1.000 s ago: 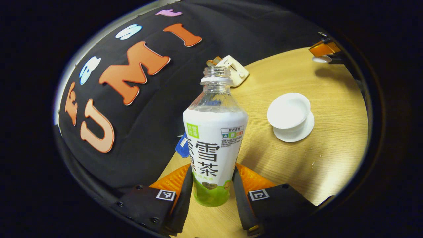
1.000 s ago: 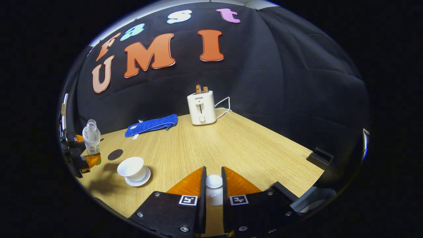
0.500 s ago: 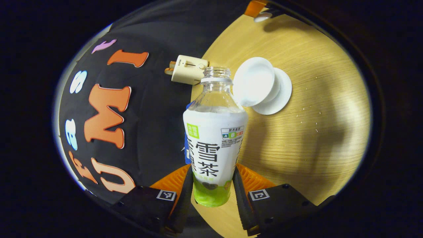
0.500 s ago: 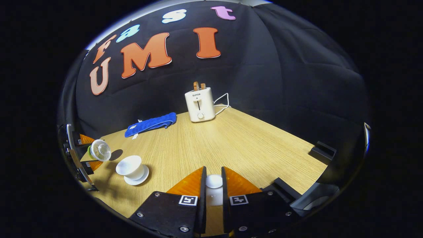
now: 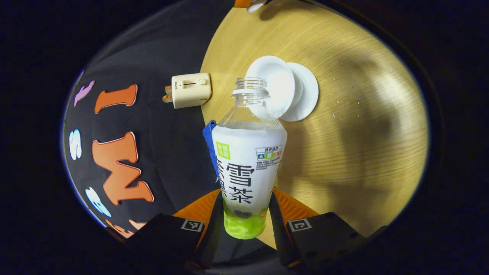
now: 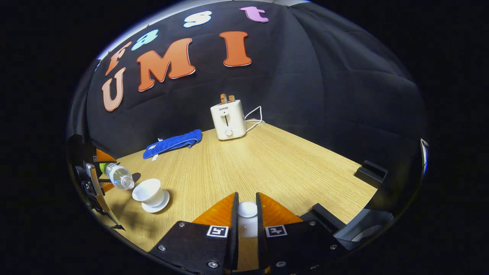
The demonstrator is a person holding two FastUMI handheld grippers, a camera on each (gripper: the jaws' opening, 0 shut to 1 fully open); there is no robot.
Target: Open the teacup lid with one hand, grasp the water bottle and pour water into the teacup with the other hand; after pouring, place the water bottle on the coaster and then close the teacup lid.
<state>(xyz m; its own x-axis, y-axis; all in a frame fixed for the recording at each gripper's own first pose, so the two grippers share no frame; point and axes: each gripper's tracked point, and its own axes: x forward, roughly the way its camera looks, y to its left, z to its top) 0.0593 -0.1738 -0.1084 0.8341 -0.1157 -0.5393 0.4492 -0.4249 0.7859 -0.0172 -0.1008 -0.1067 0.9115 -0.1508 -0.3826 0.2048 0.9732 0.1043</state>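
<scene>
Pale wood grain runs across the table [image 6: 267, 160], the largest thing here, with a cream toaster [image 6: 228, 119] at its far edge and a blue cloth [image 6: 172, 142] lying to the toaster's left. The water bottle [image 5: 248, 160] comes next: uncapped, tipped nearly level in the right gripper view [image 6: 117, 176], its open mouth just above the near-left rim of the teacup [image 6: 147, 191], which sits uncovered on its saucer [image 6: 156, 205]. The left gripper [image 5: 244, 221] is clamped on the bottle's lower body, both fingers pressing the label. No stream is visible yet, and the water line sits around the bottle's shoulder, so pouring looks about to begin. To do it well, I would roll the wrist slowly and keep the mouth over the middle of the cup rather than its edge (a wide-necked bottle tends to gulp and splash if tipped fast), then hold the angle once water runs. Stop early; the cup is small and shallow. The dark coaster [image 6: 136, 177] is partly hidden just behind the bottle's neck, close by for setting down afterwards. Smallest is the teacup lid [image 6: 247, 210], whose white knob is pinched between the closed fingers of the right gripper [image 6: 244, 219], held low over the near table, well right of the cup.
</scene>
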